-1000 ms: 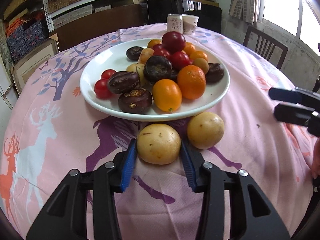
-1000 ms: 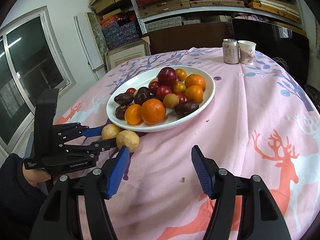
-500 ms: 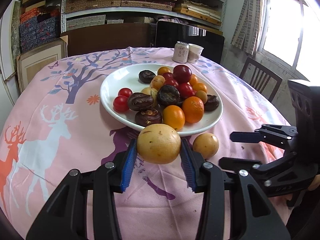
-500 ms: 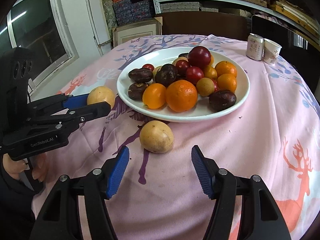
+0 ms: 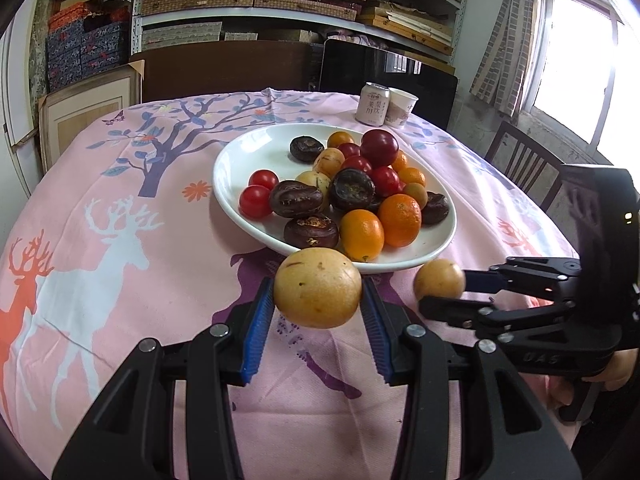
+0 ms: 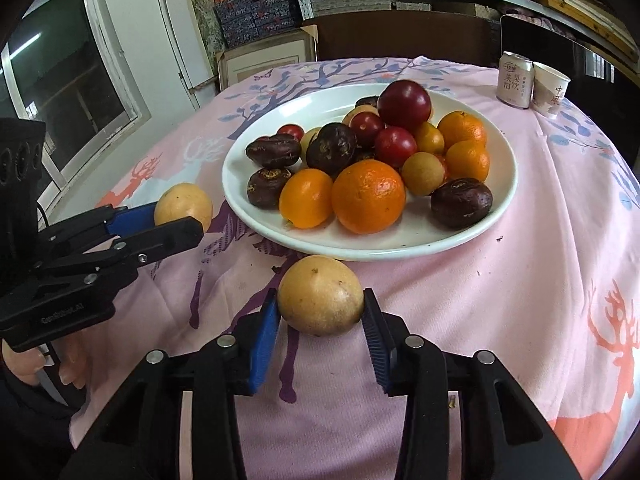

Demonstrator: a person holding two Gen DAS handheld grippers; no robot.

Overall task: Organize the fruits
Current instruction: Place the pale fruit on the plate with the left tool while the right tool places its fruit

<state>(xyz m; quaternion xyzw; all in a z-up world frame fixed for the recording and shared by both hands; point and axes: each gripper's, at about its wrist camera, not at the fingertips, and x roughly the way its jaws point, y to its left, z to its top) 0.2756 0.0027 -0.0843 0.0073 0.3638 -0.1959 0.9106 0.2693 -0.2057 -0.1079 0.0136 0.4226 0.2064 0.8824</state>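
A white plate [image 5: 248, 148] holds oranges, red tomatoes and dark wrinkled fruits. My left gripper [image 5: 318, 300] is shut on a yellow round fruit [image 5: 317, 288] and holds it just above the pink cloth, in front of the plate's near rim. My right gripper [image 6: 320, 308] is closing on a second yellow fruit [image 6: 320, 294] that rests on the cloth by the rim, and both blue pads touch its sides. In the right wrist view the left gripper [image 6: 176, 216] and its fruit [image 6: 182, 202] show at the left. In the left wrist view the right gripper [image 5: 444, 292] shows at the right.
A drink can [image 5: 372, 104] and a paper cup [image 5: 402, 107] stand at the table's far edge. A wooden chair [image 5: 520, 160] is beyond the right edge. Shelves with boxes fill the back wall. A person's hand [image 6: 24, 364] grips the left tool.
The left gripper has lifted its yellow fruit off the cloth. The right gripper has moved in over the second yellow fruit and its jaws have narrowed onto it.
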